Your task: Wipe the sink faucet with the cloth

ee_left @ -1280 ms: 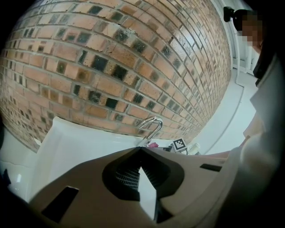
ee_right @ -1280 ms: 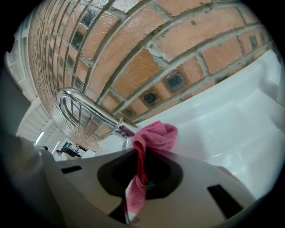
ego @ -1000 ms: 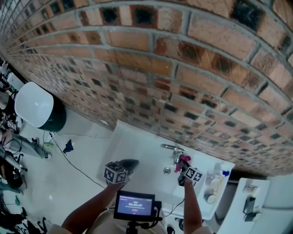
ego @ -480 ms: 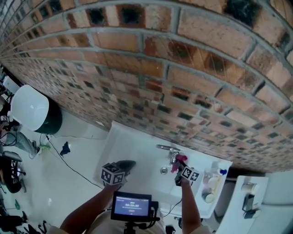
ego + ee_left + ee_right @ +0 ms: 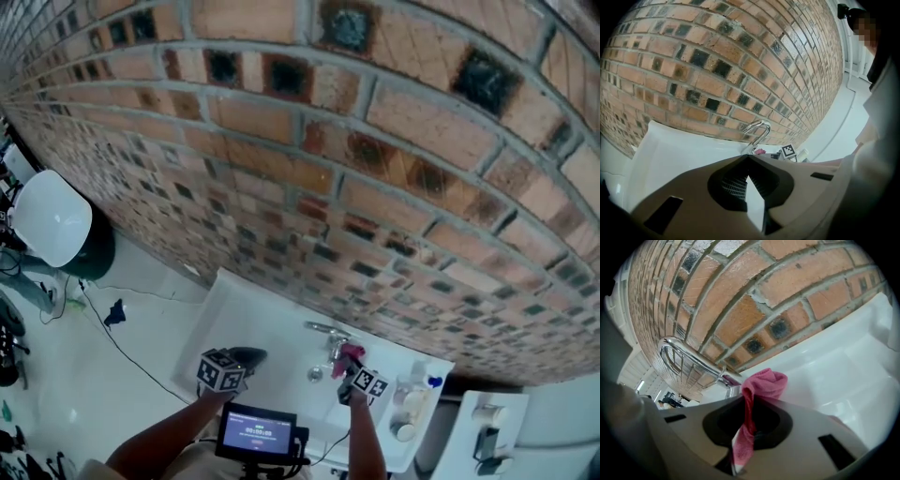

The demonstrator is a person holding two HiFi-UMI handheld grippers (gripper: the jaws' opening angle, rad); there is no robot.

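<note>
While the right gripper point(image 5: 747, 403) is clenched on a pink cloth point(image 5: 761, 384), whose bunched end stands up past its tips and whose tail hangs down between the jaws, the faucet point(image 5: 680, 356) lies just ahead of it and to its left. The faucet's base is close against the cloth, though I cannot tell whether they touch. From that base the chrome spout arches up and curves away to this gripper's left, roughly along the brick wall point(image 5: 754, 301) and over the sink point(image 5: 843, 371). By my judgement the coming wipe turns on that line: the cloth would have to travel up and leftward along the arch, not in toward the wall. The left gripper point(image 5: 747, 161) is closed on nothing, tips together, and sits over the sink with the faucet ahead of it, a little to its right and well apart. The right gripper is plainly the nearer and the only one carrying cloth, so the wiping looks to be at the base or about to start there.
</note>
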